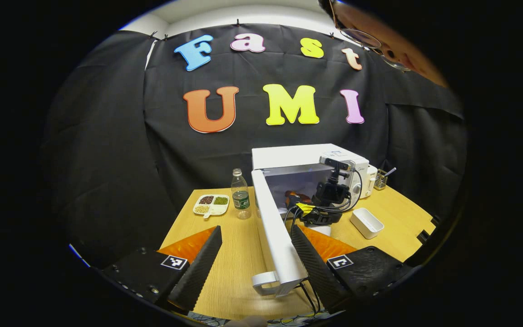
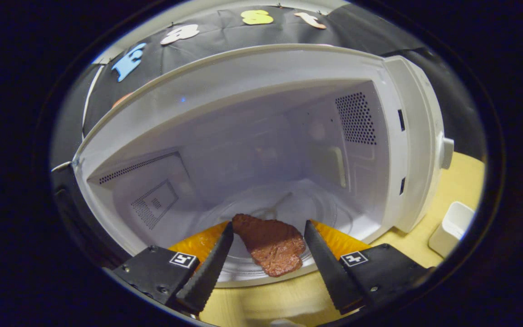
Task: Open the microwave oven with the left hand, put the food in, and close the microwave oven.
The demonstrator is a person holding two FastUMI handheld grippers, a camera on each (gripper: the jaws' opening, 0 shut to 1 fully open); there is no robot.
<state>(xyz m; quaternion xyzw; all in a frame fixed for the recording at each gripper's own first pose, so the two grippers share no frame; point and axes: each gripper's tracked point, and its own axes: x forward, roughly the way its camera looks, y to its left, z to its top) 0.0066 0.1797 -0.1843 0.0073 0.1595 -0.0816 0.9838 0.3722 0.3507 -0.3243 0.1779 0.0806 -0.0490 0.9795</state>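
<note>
The white microwave [image 1: 307,156] stands at the back of the wooden table with its door [image 1: 275,227] swung wide toward me. The door's handle [image 1: 265,280] sits low between my fingers. My left gripper [image 1: 257,231] is open, the door's edge close to its right finger. My right gripper [image 1: 329,195] hangs in front of the cavity, cables trailing from it. In the right gripper view, a brown piece of meat [image 2: 270,247] lies at the front of the glass turntable [image 2: 316,213]. My right gripper [image 2: 268,225] is open around it, a finger on each side.
A clear bottle [image 1: 240,194] and a divided dish of beans [image 1: 211,204] stand left of the door. A white box [image 1: 367,222] [image 2: 453,227] lies right of the microwave, with a small utensil holder [image 1: 381,179] behind. A person leans in at the upper right.
</note>
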